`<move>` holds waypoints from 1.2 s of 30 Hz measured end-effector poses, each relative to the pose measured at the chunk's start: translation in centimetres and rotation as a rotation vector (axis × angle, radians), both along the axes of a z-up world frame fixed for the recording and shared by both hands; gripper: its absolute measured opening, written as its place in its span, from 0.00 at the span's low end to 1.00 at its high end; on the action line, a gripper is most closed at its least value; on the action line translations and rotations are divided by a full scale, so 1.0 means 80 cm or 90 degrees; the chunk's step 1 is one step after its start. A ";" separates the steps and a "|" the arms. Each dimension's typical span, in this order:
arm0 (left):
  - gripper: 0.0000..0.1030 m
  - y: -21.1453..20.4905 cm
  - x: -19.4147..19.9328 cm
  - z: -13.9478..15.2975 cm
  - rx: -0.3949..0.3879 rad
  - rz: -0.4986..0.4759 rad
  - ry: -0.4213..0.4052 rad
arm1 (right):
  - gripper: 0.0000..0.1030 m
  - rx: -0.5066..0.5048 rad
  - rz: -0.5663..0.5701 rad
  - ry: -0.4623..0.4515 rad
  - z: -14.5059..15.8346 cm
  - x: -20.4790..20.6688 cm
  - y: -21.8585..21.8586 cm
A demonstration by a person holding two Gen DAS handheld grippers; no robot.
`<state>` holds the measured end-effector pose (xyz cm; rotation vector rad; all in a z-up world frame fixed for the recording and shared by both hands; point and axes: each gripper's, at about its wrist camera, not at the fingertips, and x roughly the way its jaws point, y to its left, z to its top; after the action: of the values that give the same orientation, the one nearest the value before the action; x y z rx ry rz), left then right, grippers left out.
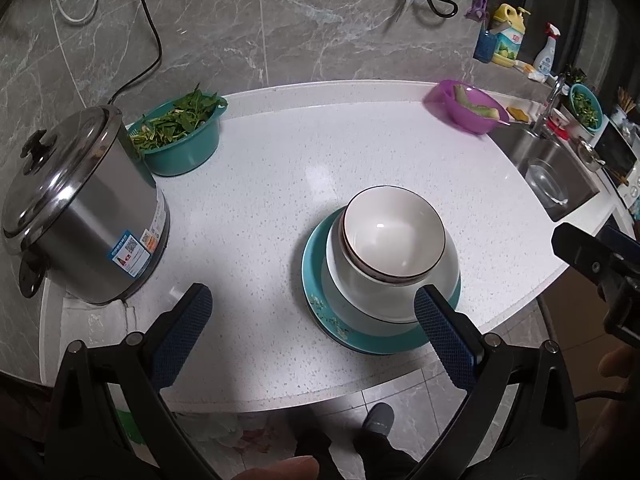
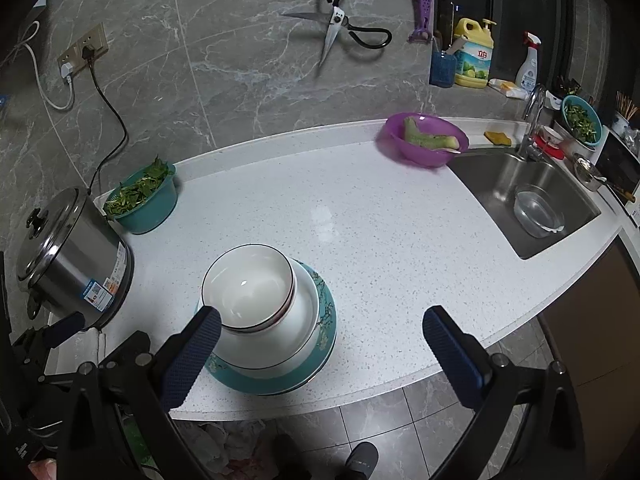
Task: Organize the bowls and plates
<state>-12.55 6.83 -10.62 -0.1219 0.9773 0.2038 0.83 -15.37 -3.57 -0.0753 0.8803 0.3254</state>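
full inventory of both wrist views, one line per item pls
bowls: 2 nested, white with dark rims, on the white dish
white dish: 1, on the teal plate
teal plate: 1, floral rim, near the counter's front edge
counter: 1, white speckled
rice cooker: 1, steel, left end
teal basin: 1, holds greens, beside the cooker
purple basin: 1, holds green peel, by the sink
sink: 1, steel, clear bowl inside
scissors: 1, hung on the wall
soap bottle: 1, yellow, back ledge
spray bottle: 1, white, back ledge
left gripper: jaws open, empty
right gripper: jaws open, empty
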 end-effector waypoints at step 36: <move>1.00 -0.007 0.019 0.009 0.021 -0.018 -0.011 | 1.00 -0.008 -0.005 0.013 -0.005 0.003 0.006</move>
<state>-11.02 6.23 -9.92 -0.0784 0.9580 0.1922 1.05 -14.90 -4.00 -0.0810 0.9035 0.3140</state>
